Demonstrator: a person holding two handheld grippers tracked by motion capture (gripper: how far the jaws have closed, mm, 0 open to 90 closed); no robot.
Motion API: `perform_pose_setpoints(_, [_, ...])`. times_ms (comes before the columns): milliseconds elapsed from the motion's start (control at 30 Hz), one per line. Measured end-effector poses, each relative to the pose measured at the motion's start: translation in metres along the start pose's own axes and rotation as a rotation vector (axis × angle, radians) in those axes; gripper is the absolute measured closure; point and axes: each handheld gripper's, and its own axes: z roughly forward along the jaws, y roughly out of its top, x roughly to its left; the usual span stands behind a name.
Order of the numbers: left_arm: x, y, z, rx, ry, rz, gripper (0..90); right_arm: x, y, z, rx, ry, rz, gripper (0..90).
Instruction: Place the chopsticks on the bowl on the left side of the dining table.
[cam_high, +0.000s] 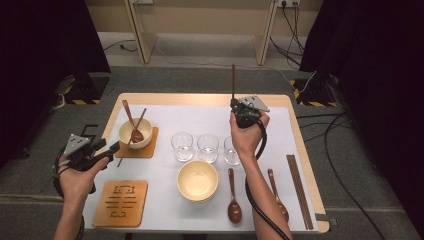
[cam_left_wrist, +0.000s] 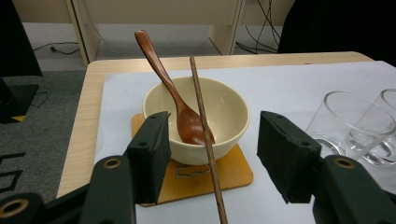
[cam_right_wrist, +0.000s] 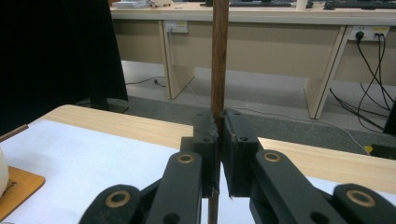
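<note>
Your right claw (cam_high: 239, 111) is clamped tight on one chopstick (cam_high: 233, 80). In the right gripper view the stick (cam_right_wrist: 219, 56) runs straight up between the closed jaws, and in the high view it stands upright above the far middle of the worktop (cam_high: 280, 125), behind the three glasses (cam_high: 207, 146).

Its mate, the second chopstick (cam_high: 132, 137), lies well off to your left. It leans in the far-left bowl (cam_high: 126, 133), upper end over the bowl and lower end out over the near rim, down towards the coaster (cam_high: 148, 150). A spoon (cam_high: 131, 120) rests in the same bowl, close beside it.

That is the relation to mind: the stick you hold is vertical, while the one it should join lies slanted, with its long axis running from near-left to far-right in the high view. The bowl is to the left of the right claw and a little nearer to you, so I judge you will need to carry the stick left and tip it over to match that slant.

Your left claw (cam_high: 111, 148) is the nearer one to the bowl. It hangs wide open and holds nothing; in the left gripper view the leaning stick (cam_left_wrist: 205, 140) passes between its jaws (cam_left_wrist: 212, 158), apparently without touching either pad, though depth is hard to read there.

Another pair of chopsticks (cam_high: 299, 190) lies at the right edge.
</note>
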Motion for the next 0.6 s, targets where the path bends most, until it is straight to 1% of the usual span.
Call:
perform_pose_setpoints(333, [-0.001,0.002,-0.002,-0.009,0.000,0.002,43.3,0.005,0.002,0.004,0.000,0.012,-0.003,84.9])
perform_pose_setpoints(600, [-0.003,0.002,-0.001,-0.010,-0.008,0.008,43.3,0.011,0.005,0.009,0.002,0.019,-0.011,84.9])
